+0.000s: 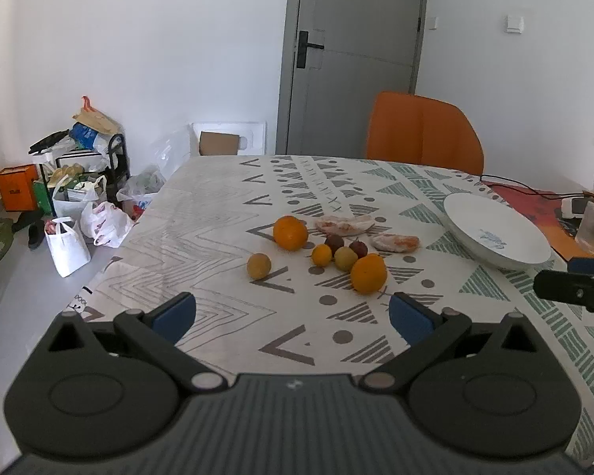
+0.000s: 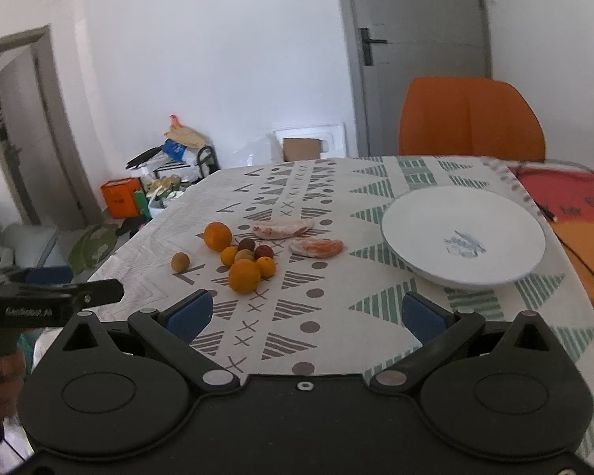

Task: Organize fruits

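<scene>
The left gripper [image 1: 293, 318] is held wide open above the desk [image 1: 217, 213], w/ nothing between its blue pads [image 1: 176, 314]. The right gripper [image 2: 304, 316] is also spread wide and nothing is held in it.

Just ahead of both, approx. mid-desk, the fruits are laid on the patterned cloth [image 2: 297, 316]. A big orange [image 1: 368, 273] is seen nearest the left gripper. Behind it, touching or nearly so, a yellow-green fruit [image 1: 345, 258], a small orange fruit [image 1: 321, 255] and two dark red fruits [image 1: 334, 242] [image 1: 359, 248] are bunched together. A second big orange [image 1: 290, 232] is set at the back left of the bunch. One yellow fruit [image 1: 259, 265] is left alone, apart to the left. Two peeled citrus pieces [image 1: 345, 225] [image 1: 395, 243] are laid behind the bunch.

A white plate [image 2: 463, 237] is placed well to the right of the fruits; no fruit is on it. An orange chair [image 2: 471, 118] is seen behind the desk, and bags [image 1: 83, 229] are piled on the floor at left.
</scene>
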Demonstrator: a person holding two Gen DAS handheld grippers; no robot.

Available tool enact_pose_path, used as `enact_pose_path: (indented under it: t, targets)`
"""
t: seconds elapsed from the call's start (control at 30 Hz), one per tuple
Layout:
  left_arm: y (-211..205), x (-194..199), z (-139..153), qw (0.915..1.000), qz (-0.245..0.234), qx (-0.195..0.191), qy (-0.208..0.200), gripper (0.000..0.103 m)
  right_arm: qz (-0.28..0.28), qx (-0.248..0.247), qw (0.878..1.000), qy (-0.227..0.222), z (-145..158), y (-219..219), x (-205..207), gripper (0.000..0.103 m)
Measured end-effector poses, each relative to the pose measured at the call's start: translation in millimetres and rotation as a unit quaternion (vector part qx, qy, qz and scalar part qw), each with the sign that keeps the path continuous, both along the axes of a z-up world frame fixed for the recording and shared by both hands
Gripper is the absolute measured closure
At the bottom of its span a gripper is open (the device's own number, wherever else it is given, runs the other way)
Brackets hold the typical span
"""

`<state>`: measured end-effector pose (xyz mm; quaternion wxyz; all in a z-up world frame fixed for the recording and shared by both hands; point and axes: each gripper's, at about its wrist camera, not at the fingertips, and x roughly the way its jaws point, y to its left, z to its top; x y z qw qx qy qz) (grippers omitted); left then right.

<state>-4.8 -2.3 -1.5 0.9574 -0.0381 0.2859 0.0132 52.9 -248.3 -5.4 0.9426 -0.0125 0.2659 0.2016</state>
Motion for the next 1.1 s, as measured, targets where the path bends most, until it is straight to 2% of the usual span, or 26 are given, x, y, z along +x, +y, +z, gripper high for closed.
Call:
enact_pose_path:
  t: [0.27,0.47,0.63,0.87,1.03,1.1]
  targets:
    - [3.8,10.1,-8.4,0.9999,0.000,0.004,0.011,0.000,0.021,-0.012,1.000,-0.011,-1.0,7.9,8.8,0.000]
    - [12.3,19.3,-12.5,0.9999,0.005,-0.008,0.008,0.000,0.021,-0.010,1.000,-0.002,-8.8,11.4,21.8,0.000]
    - [20.3,28.4,-17.0,0.9996,0.007,-0.026,0.000,0.000,0.020,-0.002,1.000,0.008,-16.1,14.0,32.2,0.000]
    - [23.2,42.1,-24.9,0.9997,0.011,-0.023,-0.002,0.000,0.021,0.021,0.999,0.012,-25.8,22.6,48.1,0.000]
    - [25.6,52.2,-31.1,0.9996,0.007,-0.028,-0.005,0.003,0.013,0.034,0.999,0.027,-36.2,30.5,62.1,0.000]
    - [26.3,57.8,-33.4,0.9996,0.007,-0.027,-0.007,0.008,0.016,0.035,0.999,0.031,-40.8,34.2,66.4,0.000]
